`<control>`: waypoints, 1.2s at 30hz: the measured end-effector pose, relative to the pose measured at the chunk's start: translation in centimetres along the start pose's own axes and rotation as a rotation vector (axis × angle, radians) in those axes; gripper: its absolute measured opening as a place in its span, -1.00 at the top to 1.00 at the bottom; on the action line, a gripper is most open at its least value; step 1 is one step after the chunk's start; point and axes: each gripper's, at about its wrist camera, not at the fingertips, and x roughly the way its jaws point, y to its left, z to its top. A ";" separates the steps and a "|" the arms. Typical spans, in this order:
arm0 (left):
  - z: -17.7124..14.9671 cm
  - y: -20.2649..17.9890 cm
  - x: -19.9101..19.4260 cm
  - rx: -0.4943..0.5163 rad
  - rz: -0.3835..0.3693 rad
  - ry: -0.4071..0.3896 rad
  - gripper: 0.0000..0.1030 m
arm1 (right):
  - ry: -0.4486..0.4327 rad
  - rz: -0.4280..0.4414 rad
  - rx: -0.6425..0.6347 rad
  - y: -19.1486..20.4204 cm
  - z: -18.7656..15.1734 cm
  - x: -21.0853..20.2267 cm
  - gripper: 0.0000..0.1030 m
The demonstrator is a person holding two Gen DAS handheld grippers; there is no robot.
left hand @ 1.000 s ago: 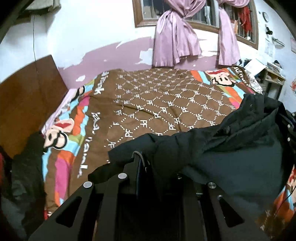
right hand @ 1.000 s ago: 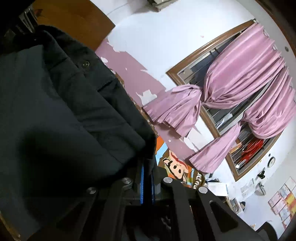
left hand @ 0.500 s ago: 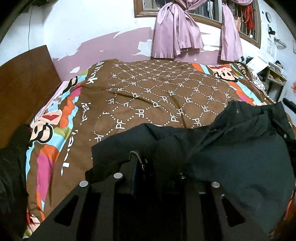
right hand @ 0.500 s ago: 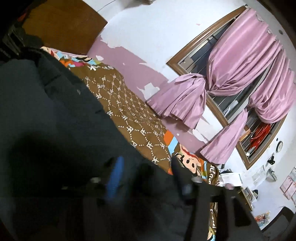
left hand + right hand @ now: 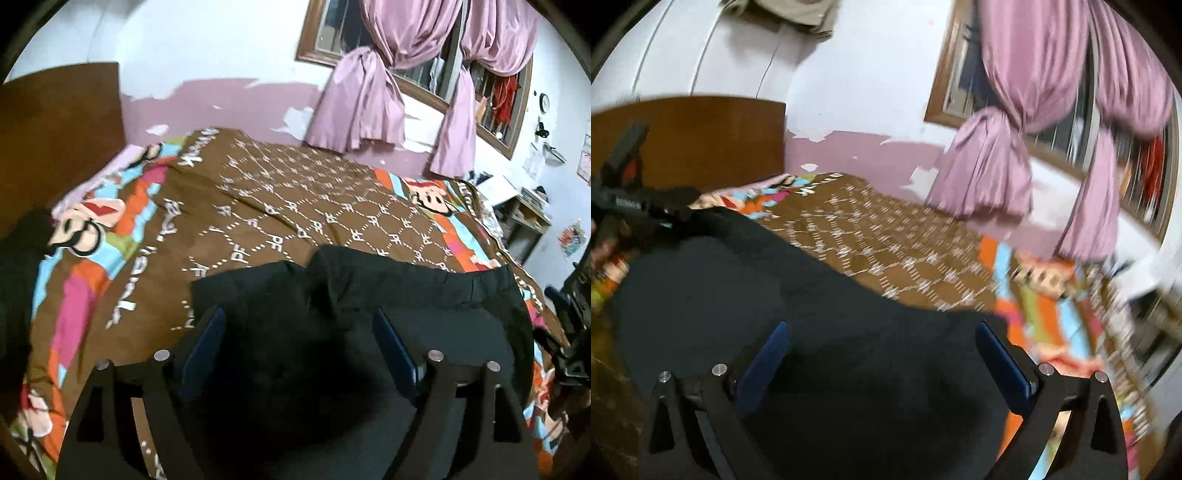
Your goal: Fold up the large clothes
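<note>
Both grippers have let go since a second ago: then each was clamped on the black garment, now the left gripper (image 5: 299,343) and the right gripper (image 5: 882,354) stand with jaws spread wide and nothing between the blue pads (image 5: 205,341). Once held up off the bed, the garment (image 5: 369,325) now lies spread on the near half of the bed (image 5: 288,206), filling the left view from 4 to 7 o'clock, its far edge bunched in a fold toward 12. From the right camera, which is blurred, the garment (image 5: 775,295) runs from 9 o'clock down to 6. A brown patterned bedspread with bright cartoon borders covers the bed. Behind it, pink curtains (image 5: 373,85) hang knotted at the window around 1 o'clock, and a dark wooden headboard (image 5: 59,122) stands at 10. Near 3 o'clock sits a small shelf (image 5: 528,210) with papers.
</note>
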 end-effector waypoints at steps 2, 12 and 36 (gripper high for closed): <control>-0.5 -0.5 -0.8 0.003 0.004 -0.003 -0.51 | 0.035 0.033 0.036 0.1 -0.4 -0.2 -0.99; -5.7 -5.8 1.0 0.195 0.025 0.093 -0.53 | 0.203 0.102 0.113 1.2 -3.6 0.5 -1.00; -3.7 -4.6 8.5 0.167 0.078 0.115 -0.98 | 0.253 0.046 0.278 -1.6 -2.3 8.3 -1.00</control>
